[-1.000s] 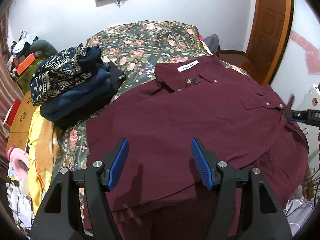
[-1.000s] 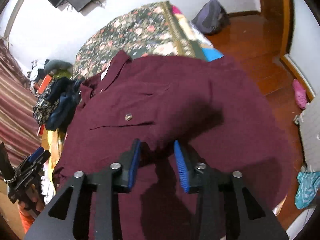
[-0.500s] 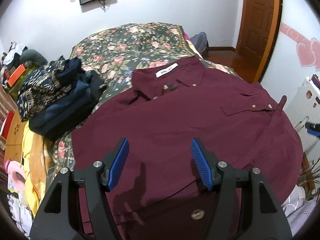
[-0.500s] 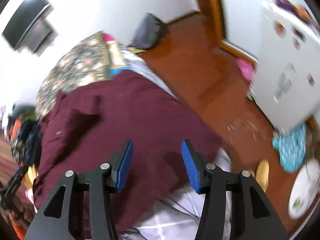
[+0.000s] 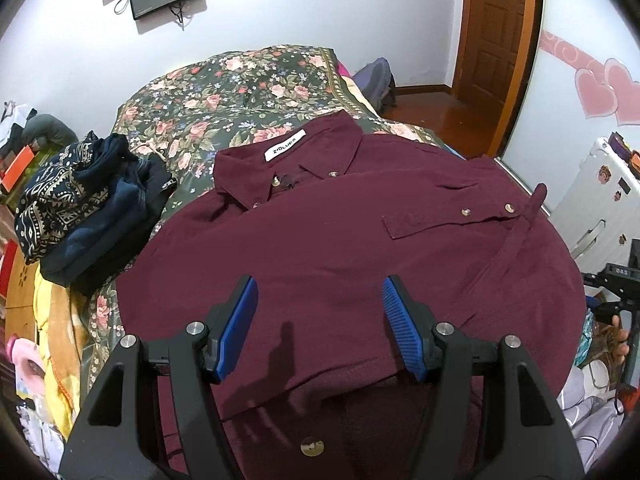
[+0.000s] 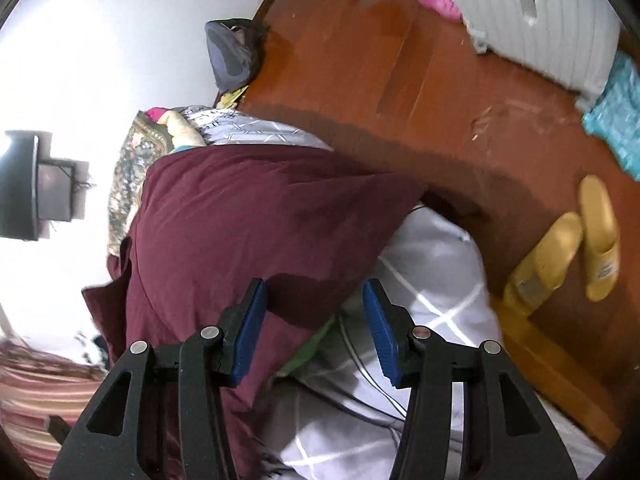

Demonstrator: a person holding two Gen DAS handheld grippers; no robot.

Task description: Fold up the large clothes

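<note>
A large maroon button-up shirt (image 5: 344,240) lies spread front-up on the bed, collar and white label toward the far side. My left gripper (image 5: 320,320) hovers open above the shirt's lower front, nothing between its blue pads. In the right wrist view the shirt's side (image 6: 248,224) drapes over the bed's edge onto a white quilt (image 6: 432,280). My right gripper (image 6: 314,328) is rolled sideways and stands open over the shirt's hanging edge, with no cloth pinched. The right gripper's black body (image 5: 622,280) and a hand show at the far right of the left wrist view.
A floral bedspread (image 5: 224,92) covers the bed. A stack of folded dark clothes (image 5: 88,200) sits at the left. Yellow slippers (image 6: 568,248) lie on the wooden floor (image 6: 400,60) beside the bed, with a grey backpack (image 6: 232,52) and a white radiator (image 6: 540,16) nearby.
The right gripper let go of the shirt's fabric, opened wider, rolled sideways and dropped to the bed's side edge. The left gripper drifted back a little, staying open.
</note>
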